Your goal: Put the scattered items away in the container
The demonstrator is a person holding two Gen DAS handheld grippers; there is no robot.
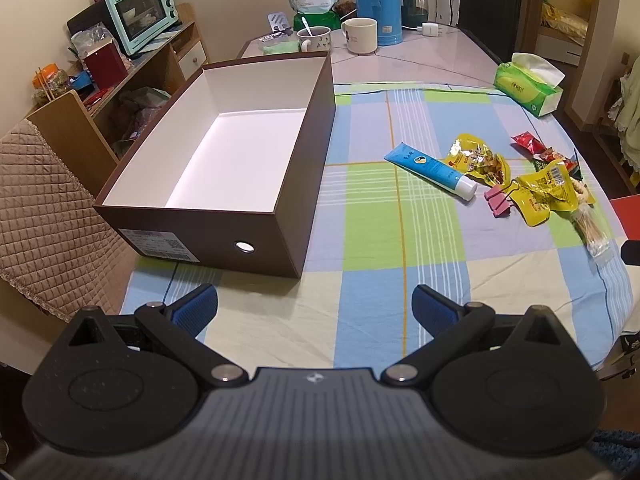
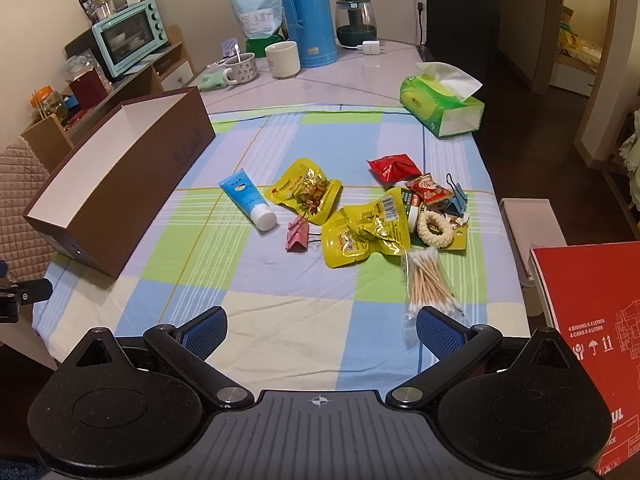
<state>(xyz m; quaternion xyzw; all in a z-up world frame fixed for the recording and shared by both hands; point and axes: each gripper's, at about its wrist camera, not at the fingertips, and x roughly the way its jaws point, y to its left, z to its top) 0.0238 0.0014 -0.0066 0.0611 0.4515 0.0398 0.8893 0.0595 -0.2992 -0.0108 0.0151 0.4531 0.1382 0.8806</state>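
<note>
Scattered items lie in a loose cluster on the checked cloth (image 2: 280, 312) covering my worktop, right of the brown container (image 1: 224, 236), which sits open-topped with its white inside bare. Nearest the container is a blue tube (image 2: 249, 200), cap toward me. Beside it lies a yellow snack pouch (image 2: 306, 192), with a pink binder clip (image 2: 297, 234) just below. A second yellow pouch (image 2: 366, 228) overlaps a heap holding a red packet (image 2: 394, 168), a blue binder clip (image 2: 456, 198) and a cream braided ring (image 2: 434, 226). A bag of cotton swabs (image 2: 428, 280) lies closest to my right gripper (image 2: 322, 330). Both it and my left gripper (image 1: 316, 308) hover above the cloth with fingers spread wide, holding nothing. A green tissue pack (image 2: 440, 106) sits farther back.
</note>
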